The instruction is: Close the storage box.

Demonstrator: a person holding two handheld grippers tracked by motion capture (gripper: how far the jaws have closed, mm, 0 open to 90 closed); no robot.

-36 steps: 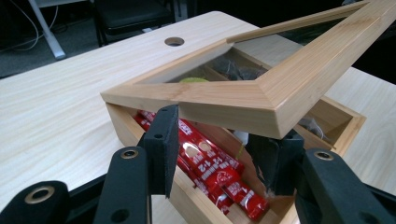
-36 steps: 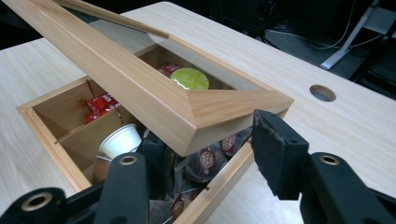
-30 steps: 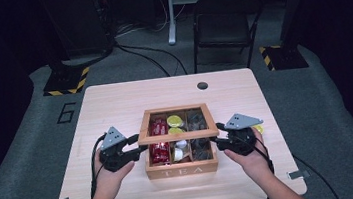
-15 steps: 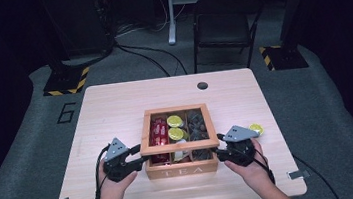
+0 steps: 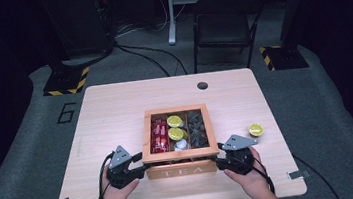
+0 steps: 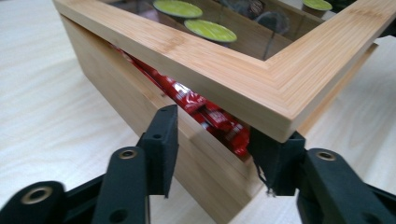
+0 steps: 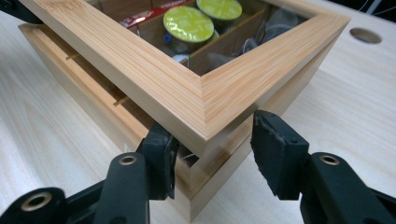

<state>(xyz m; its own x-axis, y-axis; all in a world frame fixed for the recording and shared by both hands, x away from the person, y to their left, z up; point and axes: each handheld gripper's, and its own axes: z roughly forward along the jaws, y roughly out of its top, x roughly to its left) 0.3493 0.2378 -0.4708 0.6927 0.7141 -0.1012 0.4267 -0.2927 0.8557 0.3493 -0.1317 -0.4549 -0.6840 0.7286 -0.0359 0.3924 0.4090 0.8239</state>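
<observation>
Claws low in frame: our left claw and right claw, jaws apart, bracket the bamboo glass-lidded tea box's front corners, its lid ajar.

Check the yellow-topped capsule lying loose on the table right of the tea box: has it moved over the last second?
No. The loose capsule lies at the same spot beside the tea box, equally far from the table's right edge.

The left gripper straddles the tea box's corner under its raised lid (red packets showing).
</observation>
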